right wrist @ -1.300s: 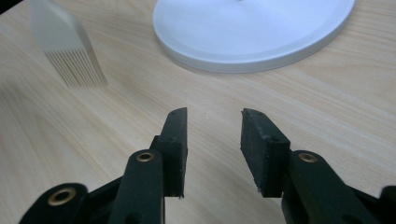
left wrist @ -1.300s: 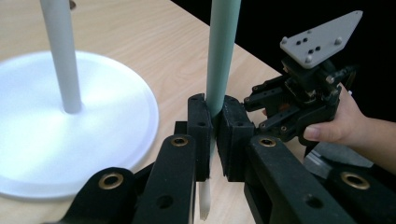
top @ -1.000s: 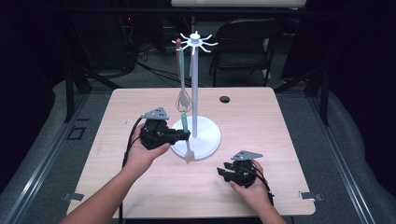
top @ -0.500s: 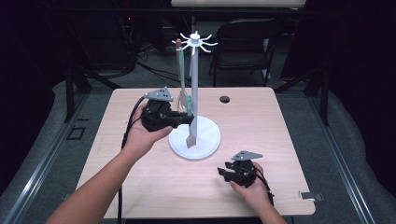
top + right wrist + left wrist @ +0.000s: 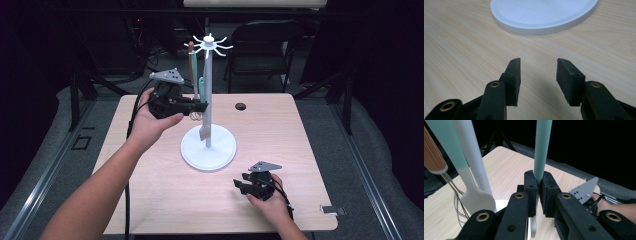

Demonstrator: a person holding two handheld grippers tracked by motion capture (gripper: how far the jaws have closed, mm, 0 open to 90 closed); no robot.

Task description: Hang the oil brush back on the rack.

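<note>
Green-handled utensil (image 5: pixel 541 147) held upright beside white stand pole (image 5: pixel 207 95), lifted higher and farther than half second ago. Its top hidden in left gripper view; lower tip cut off. Left tongs (image 5: pixel 197 106) clamped on handle. Right tongs (image 5: pixel 539 80) parted, empty, near white base (image 5: pixel 544 15), over surface (image 5: pixel 310 150).

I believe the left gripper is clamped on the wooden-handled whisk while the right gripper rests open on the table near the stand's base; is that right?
Not quite: the left gripper is shut on the teal-handled utensil, not the whisk, which hangs free beside it, as the left gripper view shows. The rest holds: the right gripper sits open on the table near the stand's white base.
</note>
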